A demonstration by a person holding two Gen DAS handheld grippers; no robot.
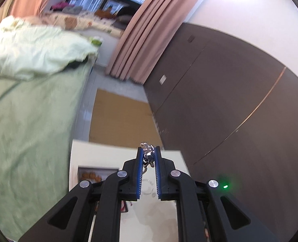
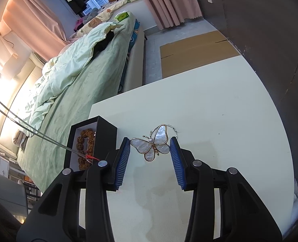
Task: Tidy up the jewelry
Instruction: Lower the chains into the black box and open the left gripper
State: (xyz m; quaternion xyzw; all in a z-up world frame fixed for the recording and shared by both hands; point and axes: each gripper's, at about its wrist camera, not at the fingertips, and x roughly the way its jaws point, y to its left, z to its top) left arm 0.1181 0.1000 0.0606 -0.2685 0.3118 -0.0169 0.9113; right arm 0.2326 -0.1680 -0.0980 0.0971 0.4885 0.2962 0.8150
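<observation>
My left gripper (image 1: 148, 151) is shut on a silver chain necklace (image 1: 147, 154) and holds it above the white table (image 1: 100, 157); the chain hangs down between the fingers. In the right wrist view that chain (image 2: 28, 128) runs taut from the upper left down into the black jewelry box (image 2: 100, 133), which holds a brown bead bracelet (image 2: 84, 147). My right gripper (image 2: 150, 144) is open, low over the table (image 2: 219, 121), its fingers on either side of a mother-of-pearl butterfly brooch (image 2: 153, 144). A thin clear ring-like piece (image 2: 174, 129) lies just behind the brooch.
A bed with green bedding (image 2: 72, 80) stands left of the table. Flat cardboard (image 2: 197, 50) lies on the floor beyond the table's far edge. A dark brown wall panel (image 2: 269, 30) borders the table on the right. Pink curtains (image 2: 169, 0) hang at the back.
</observation>
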